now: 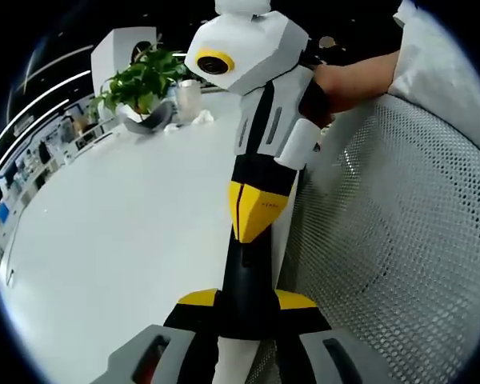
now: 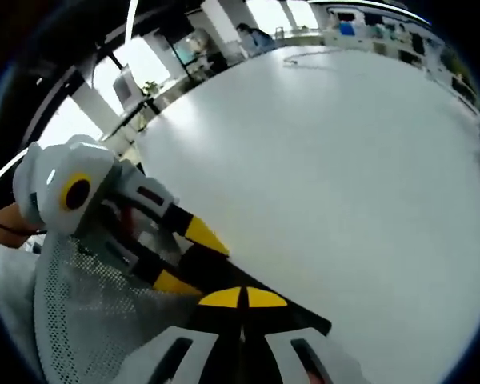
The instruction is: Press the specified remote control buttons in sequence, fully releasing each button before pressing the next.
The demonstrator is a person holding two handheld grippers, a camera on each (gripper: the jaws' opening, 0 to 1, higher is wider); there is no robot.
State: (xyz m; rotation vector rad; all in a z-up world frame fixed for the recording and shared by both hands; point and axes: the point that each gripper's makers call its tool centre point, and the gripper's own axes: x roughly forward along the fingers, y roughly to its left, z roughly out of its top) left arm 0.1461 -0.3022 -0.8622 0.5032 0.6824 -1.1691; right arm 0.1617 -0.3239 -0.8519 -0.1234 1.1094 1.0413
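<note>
Left gripper view: left gripper (image 1: 240,352) sat low over the table (image 1: 120,240) edge, jaws looking narrow. Right gripper (image 1: 252,212) crossed straight ahead, its tips hidden by a dark part, so cannot tell its gap. Hand (image 1: 344,80) behind it, mesh chair (image 1: 400,224) alongside. Plant (image 1: 144,84) at the far edge.

Right gripper view: right gripper (image 2: 242,352) jaws narrow. Left gripper (image 2: 172,256) entered over the mesh chair (image 2: 88,312), yellow tips apart. Table (image 2: 328,160) bare ahead.

Remote: couldn't spot it.

Risk: grippers crossed near each other, likely clash. Both pointed off target, so a blind press would hit the wrong button.
</note>
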